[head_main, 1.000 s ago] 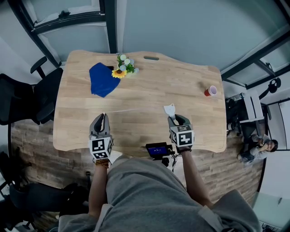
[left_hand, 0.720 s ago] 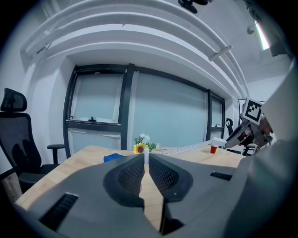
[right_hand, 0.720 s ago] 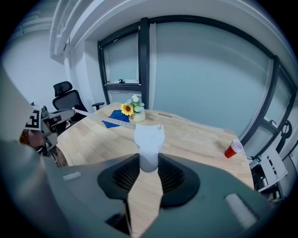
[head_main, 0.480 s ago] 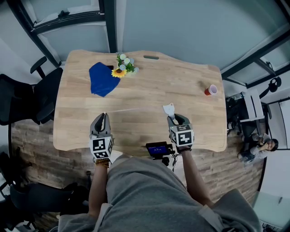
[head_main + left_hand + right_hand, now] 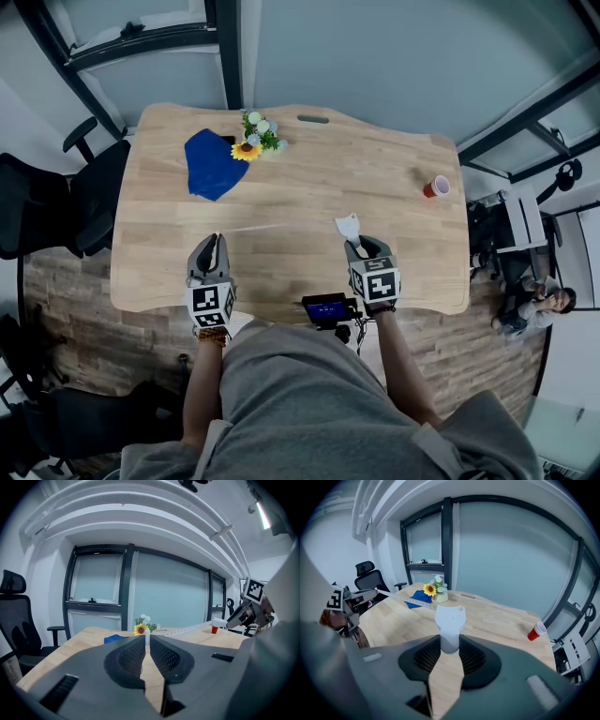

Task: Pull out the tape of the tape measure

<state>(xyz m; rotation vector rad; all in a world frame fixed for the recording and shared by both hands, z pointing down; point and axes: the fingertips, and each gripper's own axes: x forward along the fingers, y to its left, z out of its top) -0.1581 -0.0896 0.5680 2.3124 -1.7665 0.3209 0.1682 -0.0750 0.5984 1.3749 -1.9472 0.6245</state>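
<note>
1. The tape measure is spread over the near part of the tabletop (image 5: 309, 187). Its white case (image 5: 450, 618) is at the right, and its tape (image 5: 185, 628) runs in a straight line to the left.
2. The right tongs (image 5: 450, 640) are clamped on the lower part of the case. Its width keeps the jaws moderately apart, and they tilt steeply down.
3. The left tongs (image 5: 147, 640) are nearly closed and pinch the small white end tab of the tape. They lie close to level.
4. We judge the case to be light, hard and smooth, so it could twist or slip between the pads under a sideways pull. A hold across its flat sides, low on the body, seems soundest.
5. The tape looks thin and bendy, firm only while taut. We expect a spring to draw it back, so the end tab, the one thicker spot, is the place to grip.
6. We can read no brand or label on the case. The tape carries fine graduations, too small to make out.
7. Each marker cube bears black-and-white squares, not words. A small screen (image 5: 325, 308) at the near edge glows blue, and its text is illegible.
8. Well away on the far side are a blue cloth (image 5: 212, 164) and flowers (image 5: 257, 137) at the left, and a red cup (image 5: 435, 188) at the right.
</note>
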